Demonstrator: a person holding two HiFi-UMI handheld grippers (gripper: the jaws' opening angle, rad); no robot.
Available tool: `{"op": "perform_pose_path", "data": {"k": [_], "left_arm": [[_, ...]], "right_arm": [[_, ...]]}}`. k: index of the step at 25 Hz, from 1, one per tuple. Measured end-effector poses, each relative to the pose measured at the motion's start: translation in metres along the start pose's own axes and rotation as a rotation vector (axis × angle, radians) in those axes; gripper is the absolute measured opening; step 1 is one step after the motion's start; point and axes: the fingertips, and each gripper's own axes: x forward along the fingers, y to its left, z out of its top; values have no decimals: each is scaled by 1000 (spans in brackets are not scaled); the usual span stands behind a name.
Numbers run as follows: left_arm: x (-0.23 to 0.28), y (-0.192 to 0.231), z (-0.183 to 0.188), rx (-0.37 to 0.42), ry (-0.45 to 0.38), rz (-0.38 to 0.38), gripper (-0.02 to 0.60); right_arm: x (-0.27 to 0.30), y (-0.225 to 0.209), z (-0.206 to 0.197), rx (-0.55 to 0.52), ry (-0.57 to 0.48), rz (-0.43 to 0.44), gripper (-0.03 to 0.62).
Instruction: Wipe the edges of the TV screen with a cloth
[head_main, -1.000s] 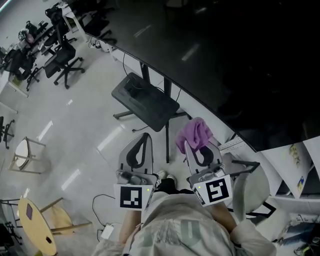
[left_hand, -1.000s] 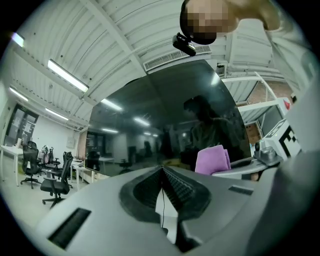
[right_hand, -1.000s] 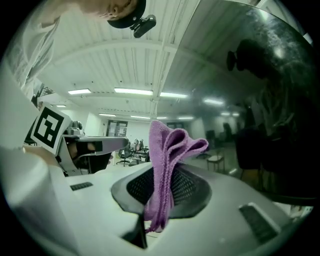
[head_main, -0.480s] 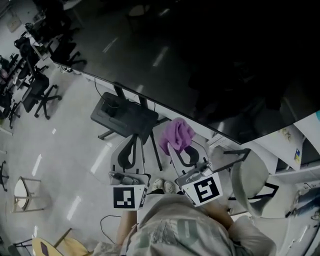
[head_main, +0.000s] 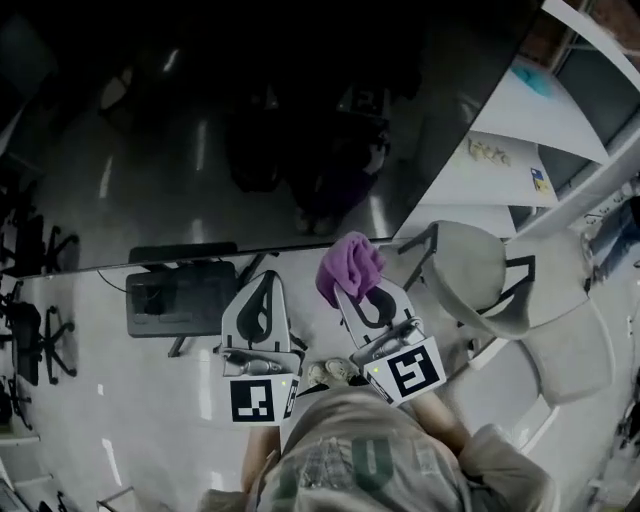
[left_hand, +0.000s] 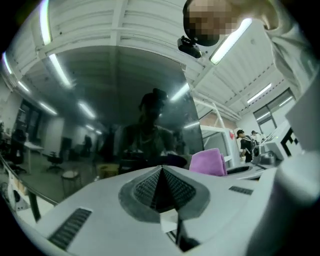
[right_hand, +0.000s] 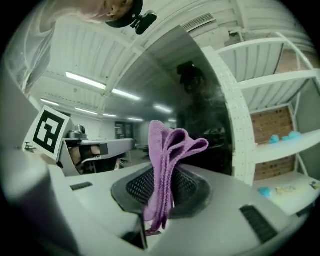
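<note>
Closest in, the person's pale shirt (head_main: 360, 465) fills the bottom of the head view, and just ahead of it sit the two marker cubes, one on each tool. The left hand-held gripper (head_main: 264, 280) is held out on its own, its jaws pressed together with nothing between them, as its own view shows plainly (left_hand: 161, 171). Beside it, the right hand-held gripper (head_main: 353, 292) has its jaws clamped on a purple cloth (head_main: 349, 264); in the right gripper view the cloth (right_hand: 166, 150) stands up in folds out of the closed jaws (right_hand: 162, 177), with a short end hanging below. From the left gripper view the same cloth (left_hand: 208, 162) shows off to the right. The bunched cloth sits right at the lower right corner of the TV screen (head_main: 230, 120), close by its bottom edge; I cannot tell whether it touches the frame. The screen is large and dark, mirroring ceiling lights and a figure (left_hand: 105, 120). Under its bottom edge the dark stand base (head_main: 178, 300) rests on the pale floor. To the right stands a grey chair (head_main: 475, 270), and beyond it white shelves (right_hand: 272, 77) hold a few small blue things.
</note>
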Motion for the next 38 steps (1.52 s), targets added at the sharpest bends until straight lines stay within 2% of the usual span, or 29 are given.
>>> {"op": "perform_pose_path", "data": {"k": [8,12,16,20,25,29,38], "left_arm": [[52,-85,-14,-51,5,-315,14],[62,-114,-21,-61,17,-400,14],[64,-128,-26,-70,27,-442,14],[65,-136,-32,-72,39,-460,14],[62,-134,-34,-57,51,-460,14],[61,-124,-33,-42,54,-429,14],[60,-109,-36,-35,69,-379,14]], "right_arm": [[-62,-74,-23,-6,54,-334,57],[-80,-100,-44,25,79,-433,57],[-88,-113,-65,29,105,-491,57],[-84,-122,-92,59,155,-500,57],[-51,-123,-109,68,184,-420,57],[-31,-127,-123,76,220,-383,57],[-13,-127,-121,41,223,-331,57]]}}
